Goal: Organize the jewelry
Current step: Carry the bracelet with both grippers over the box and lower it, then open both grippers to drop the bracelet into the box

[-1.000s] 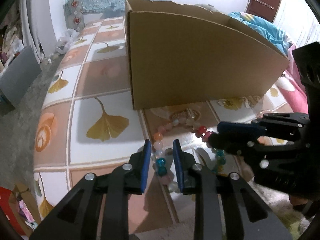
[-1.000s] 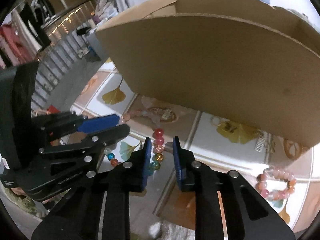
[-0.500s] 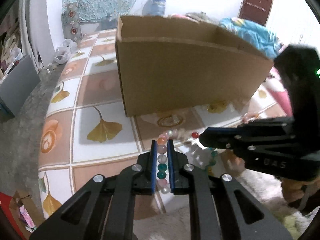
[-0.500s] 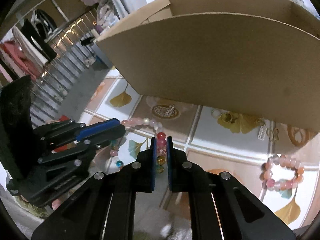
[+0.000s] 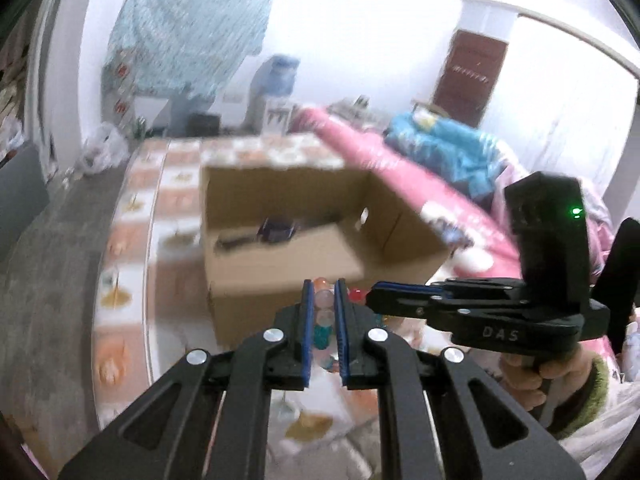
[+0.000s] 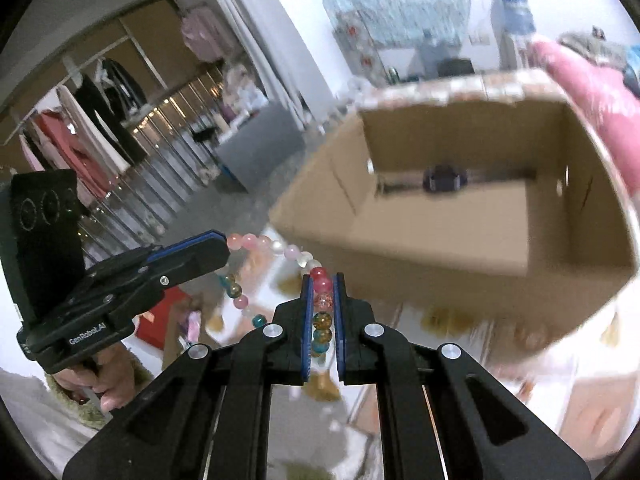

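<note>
A multicoloured bead necklace [image 6: 276, 247] hangs in the air, stretched between both grippers. My left gripper [image 5: 323, 286] is shut on one part of it; its beads [image 5: 322, 320] show between the pads. My right gripper [image 6: 322, 280] is shut on another part, with red, amber and teal beads [image 6: 322, 322] between its pads. The open cardboard box [image 5: 280, 264] stands just ahead and below; it also shows in the right wrist view [image 6: 460, 216]. A dark small object [image 6: 442, 178] lies inside it at the far wall.
The box stands on a mat [image 5: 132, 240] with ginkgo-leaf tiles. A pink and blue bedding pile [image 5: 440, 160] lies to the right. A clothes rack [image 6: 80, 120] and a grey panel [image 6: 260, 148] stand at the left. The right gripper crosses the left wrist view [image 5: 480, 312].
Both grippers closed on the necklace and lifted it off the mat. They now hold it above the box's near wall, so the inside of the box has come into view.
</note>
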The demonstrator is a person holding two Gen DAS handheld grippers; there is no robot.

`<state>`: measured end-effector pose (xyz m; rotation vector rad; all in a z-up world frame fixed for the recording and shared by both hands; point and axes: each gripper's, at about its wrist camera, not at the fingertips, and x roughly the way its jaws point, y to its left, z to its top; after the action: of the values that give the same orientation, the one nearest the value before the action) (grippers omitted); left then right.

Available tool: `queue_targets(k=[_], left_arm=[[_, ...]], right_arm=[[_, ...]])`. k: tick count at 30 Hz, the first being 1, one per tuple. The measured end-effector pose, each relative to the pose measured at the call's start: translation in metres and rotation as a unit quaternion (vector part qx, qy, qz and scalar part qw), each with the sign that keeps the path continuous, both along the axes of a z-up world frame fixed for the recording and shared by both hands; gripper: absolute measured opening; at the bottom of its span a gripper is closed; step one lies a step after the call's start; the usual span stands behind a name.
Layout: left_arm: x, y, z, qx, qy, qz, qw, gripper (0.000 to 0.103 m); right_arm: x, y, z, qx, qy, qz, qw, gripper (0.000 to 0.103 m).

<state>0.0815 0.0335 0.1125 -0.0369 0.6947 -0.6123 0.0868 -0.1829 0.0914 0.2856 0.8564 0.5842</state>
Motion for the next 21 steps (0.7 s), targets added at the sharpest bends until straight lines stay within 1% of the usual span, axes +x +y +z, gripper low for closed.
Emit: queue_targets(k=[3,6,7,8,9,10,15,16,19,21], left_arm=[[0.024,-0.009,0.020,0.003,-0.023,0.000,0.9997,0.010],[0.060,-0.019,0.019,0.016,-0.018,0.006,0.9997,0.009],[0.072,-0.021,0.015,0.025,-0.013,0.011,0.9995,0.009],[0.087,-0.023,0.007,0.032,0.002,0.017,0.9993,0.009],[0.100,-0.025,-0.001,0.035,0.019,0.019,0.9990,0.009],[0.111,-0.027,-0.010,0.042,0.031,0.022,0.9984,0.009],[0.137,-0.035,-0.048,0.082,0.073,0.025,0.9936,0.010],[0.140,-0.037,-0.056,0.096,0.080,0.027,0.9918,0.010],[0.143,-0.038,-0.070,0.118,0.091,0.032,0.9883,0.010],[0.141,-0.036,-0.073,0.126,0.085,0.036,0.9877,0.010]], right_arm=[[0.030,-0.009,0.020,0.014,-0.003,0.005,1.000,0.008],[0.069,-0.009,0.020,0.020,0.020,0.008,1.000,0.008],[0.084,-0.010,0.017,0.026,0.037,0.012,0.999,0.008],[0.099,-0.011,0.011,0.032,0.056,0.015,0.998,0.008],[0.108,-0.010,0.007,0.032,0.069,0.016,0.997,0.008],[0.124,-0.008,-0.003,0.027,0.092,0.017,0.995,0.008],[0.162,0.001,-0.045,-0.002,0.177,0.024,0.984,0.008],[0.166,0.004,-0.054,-0.011,0.191,0.025,0.981,0.009],[0.177,0.014,-0.072,-0.042,0.218,0.026,0.975,0.015],[0.178,0.017,-0.073,-0.049,0.219,0.027,0.974,0.025]])
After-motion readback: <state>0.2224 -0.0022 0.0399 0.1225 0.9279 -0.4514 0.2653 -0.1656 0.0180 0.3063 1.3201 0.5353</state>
